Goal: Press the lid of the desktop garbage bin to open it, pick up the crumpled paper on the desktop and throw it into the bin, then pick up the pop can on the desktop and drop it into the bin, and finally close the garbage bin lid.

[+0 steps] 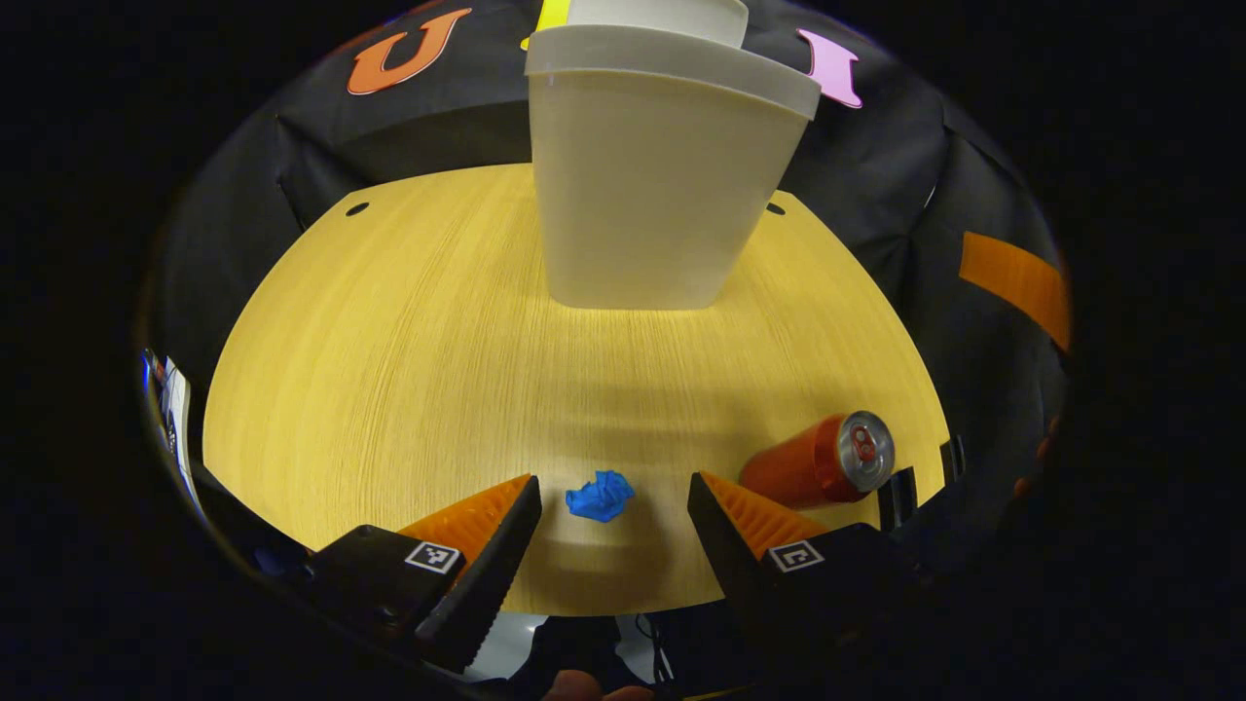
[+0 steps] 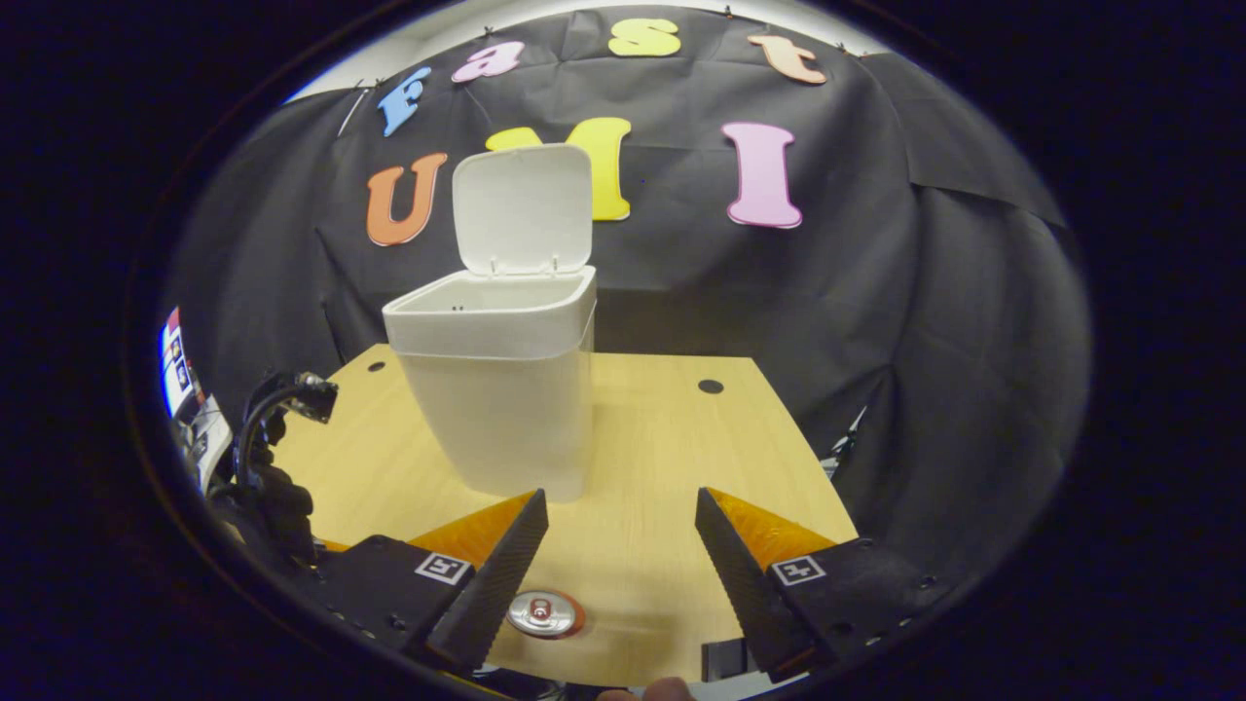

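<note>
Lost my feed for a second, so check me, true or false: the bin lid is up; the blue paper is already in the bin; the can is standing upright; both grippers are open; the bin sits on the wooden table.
1. The bin lid is up: true.
2. The crumpled paper is in the bin: false, it lies on the table between the left gripper fingers.
3. The pop can stands upright: false, it lies on its side.
4. Both grippers are open: true, the right gripper too.
5. The bin sits on the table: true.
</note>
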Action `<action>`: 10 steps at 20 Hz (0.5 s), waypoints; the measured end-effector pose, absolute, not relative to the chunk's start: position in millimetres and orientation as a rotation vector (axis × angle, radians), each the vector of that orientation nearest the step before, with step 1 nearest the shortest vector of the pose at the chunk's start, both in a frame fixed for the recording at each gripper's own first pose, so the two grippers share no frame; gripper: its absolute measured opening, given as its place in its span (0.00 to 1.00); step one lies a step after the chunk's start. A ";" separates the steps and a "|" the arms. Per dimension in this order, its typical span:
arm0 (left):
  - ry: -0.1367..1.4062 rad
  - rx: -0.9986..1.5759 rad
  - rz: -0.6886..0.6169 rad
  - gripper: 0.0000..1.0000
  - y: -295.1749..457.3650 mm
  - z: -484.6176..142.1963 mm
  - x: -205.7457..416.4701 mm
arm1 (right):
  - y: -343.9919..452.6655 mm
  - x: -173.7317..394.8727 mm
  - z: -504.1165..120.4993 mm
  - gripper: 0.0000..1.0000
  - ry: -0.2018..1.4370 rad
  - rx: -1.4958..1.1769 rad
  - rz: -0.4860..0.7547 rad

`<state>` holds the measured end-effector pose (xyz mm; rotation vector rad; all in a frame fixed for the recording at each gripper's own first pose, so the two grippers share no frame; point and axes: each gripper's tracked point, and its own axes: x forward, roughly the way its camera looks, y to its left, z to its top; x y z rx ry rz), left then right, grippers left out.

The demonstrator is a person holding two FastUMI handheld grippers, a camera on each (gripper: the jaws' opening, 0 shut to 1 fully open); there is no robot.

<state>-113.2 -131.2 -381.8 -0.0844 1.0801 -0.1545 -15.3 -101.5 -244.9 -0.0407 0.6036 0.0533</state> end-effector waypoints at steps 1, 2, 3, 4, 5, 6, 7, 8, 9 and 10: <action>1.086 -0.082 -0.150 0.99 -131.4 -386.6 -113.8 | -102.9 -17.0 -246.6 0.95 0.607 -0.042 0.053; 1.098 -0.076 -0.141 0.99 -129.5 -391.4 -115.2 | -104.0 -18.6 -248.8 0.98 0.615 -0.043 0.051; 1.107 -0.081 -0.136 0.99 -129.5 -395.3 -115.7 | -104.7 -20.6 -252.8 0.98 0.626 -0.044 0.049; 1.117 -0.086 -0.135 0.99 -130.4 -399.5 -117.5 | -105.5 -23.6 -257.5 0.98 0.638 -0.043 0.048; 1.121 -0.085 -0.131 0.99 -131.3 -402.7 -118.8 | -105.9 -26.2 -260.9 0.98 0.649 -0.042 0.045; 1.125 -0.080 -0.134 0.99 -128.9 -404.8 -119.7 | -105.7 -29.5 -264.9 0.95 0.663 -0.041 0.044; 1.129 -0.072 -0.140 0.97 -129.1 -406.9 -119.4 | -104.6 -32.8 -269.0 0.98 0.674 -0.038 0.046; 1.129 -0.060 -0.145 0.97 -129.0 -409.8 -119.7 | -103.6 -34.4 -270.4 0.96 0.683 -0.037 0.047; 1.131 -0.049 -0.148 0.95 -128.3 -411.7 -119.5 | -103.0 -37.6 -272.9 0.95 0.692 -0.035 0.048; 1.131 -0.044 -0.154 0.94 -130.2 -413.0 -119.9 | -101.4 -41.2 -276.5 0.96 0.704 -0.030 0.052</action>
